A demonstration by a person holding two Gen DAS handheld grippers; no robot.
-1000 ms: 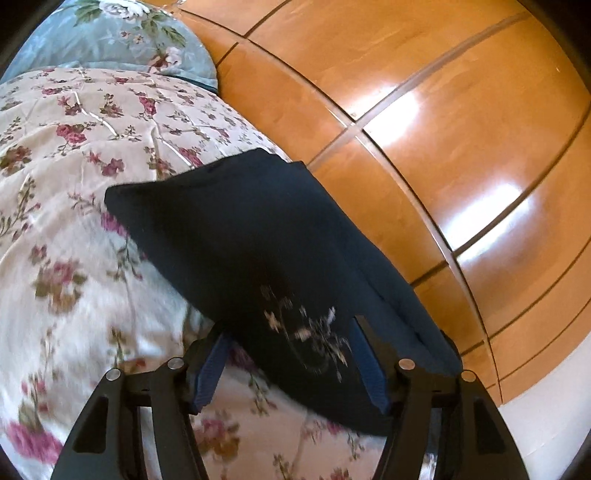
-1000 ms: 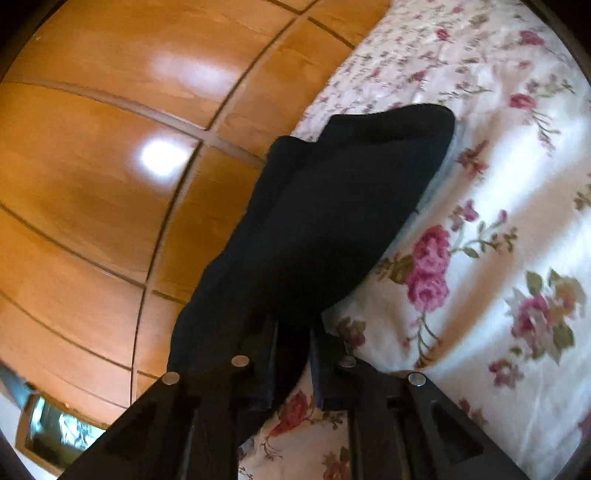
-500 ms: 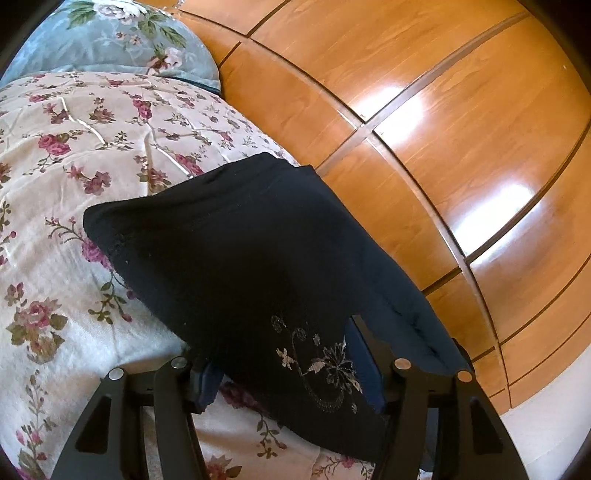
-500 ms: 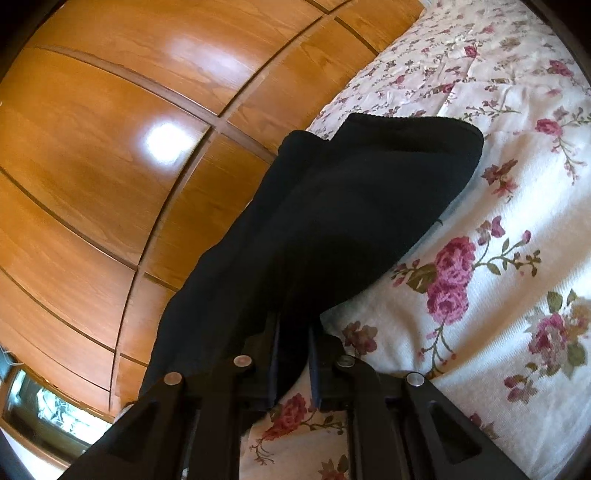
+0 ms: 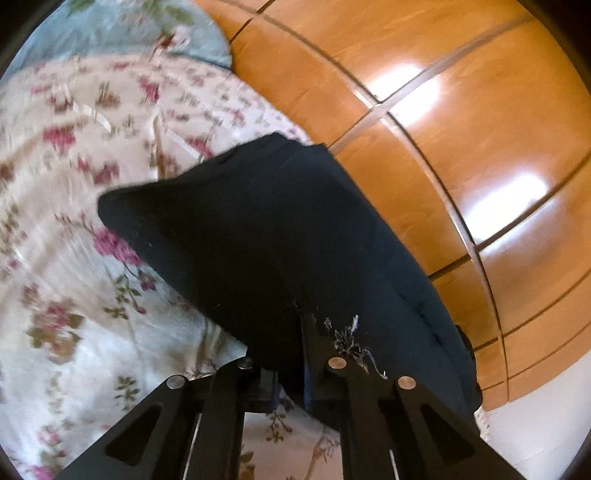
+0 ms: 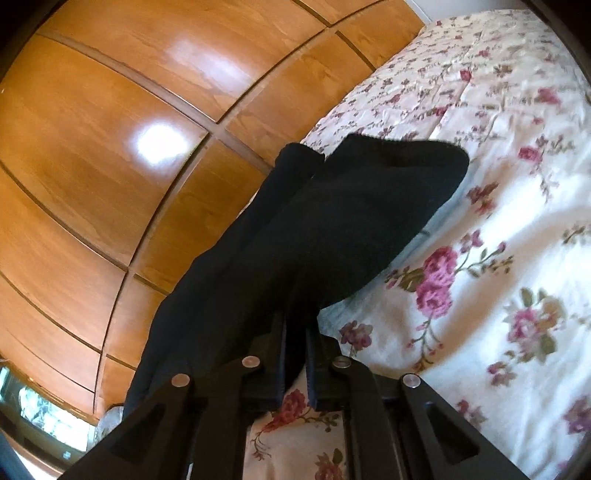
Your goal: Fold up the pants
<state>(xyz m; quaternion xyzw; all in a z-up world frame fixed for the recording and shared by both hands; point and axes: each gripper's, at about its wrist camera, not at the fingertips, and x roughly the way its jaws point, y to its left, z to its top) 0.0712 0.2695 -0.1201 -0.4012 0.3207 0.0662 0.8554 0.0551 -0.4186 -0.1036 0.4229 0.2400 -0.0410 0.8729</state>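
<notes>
Now both the left hand-held gripper (image 5: 291, 373) and the right hand-held gripper (image 6: 295, 354) are clamped on the dark pants (image 5: 266, 236), beside the wooden wardrobe (image 5: 461, 129), above the floral bed (image 6: 498, 221).

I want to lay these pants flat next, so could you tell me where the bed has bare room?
Free: the floral bedspread right of the dark pants, and the stretch between the pants and the blue pillow. Crowded: the bed edge along the wooden wardrobe, where the pants hang.
</notes>
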